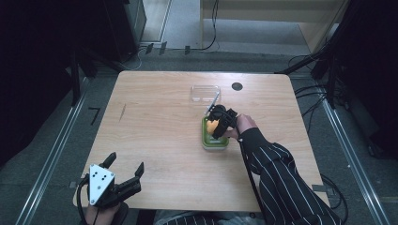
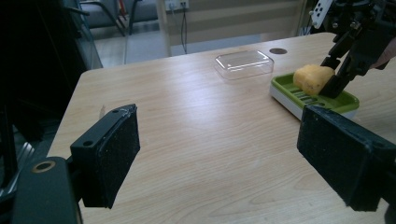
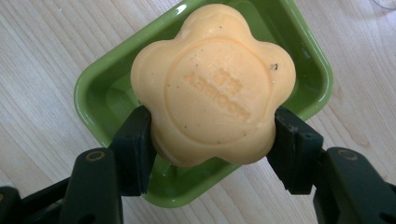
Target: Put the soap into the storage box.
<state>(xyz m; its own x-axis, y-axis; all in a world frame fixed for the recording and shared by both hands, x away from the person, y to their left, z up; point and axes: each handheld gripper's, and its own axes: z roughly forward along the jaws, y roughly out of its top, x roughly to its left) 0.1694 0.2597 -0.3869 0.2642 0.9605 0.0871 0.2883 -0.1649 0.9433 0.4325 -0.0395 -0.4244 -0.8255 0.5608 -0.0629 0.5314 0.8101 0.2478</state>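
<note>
— At the near left corner of the table (image 1: 155, 140), what is seen?
— The left gripper (image 1: 126, 169) is held with its jaws spread wide, nothing between them.
— And farther in?
— The orange soap (image 3: 212, 86) is clamped by the right gripper (image 3: 212, 149) just above the green soap dish (image 3: 93, 93).
— Beyond that?
— A clear lid (image 1: 205, 93) is laid near the far edge.

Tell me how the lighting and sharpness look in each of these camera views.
High view: dim and soft, dark at both sides, the table evenly lit. Left gripper view: table grain sharp, the clear lid catching pale glare, the near pads slightly soft. Right gripper view: bright and crisp, the orange soap showing its embossed lettering over the green dish.
</note>
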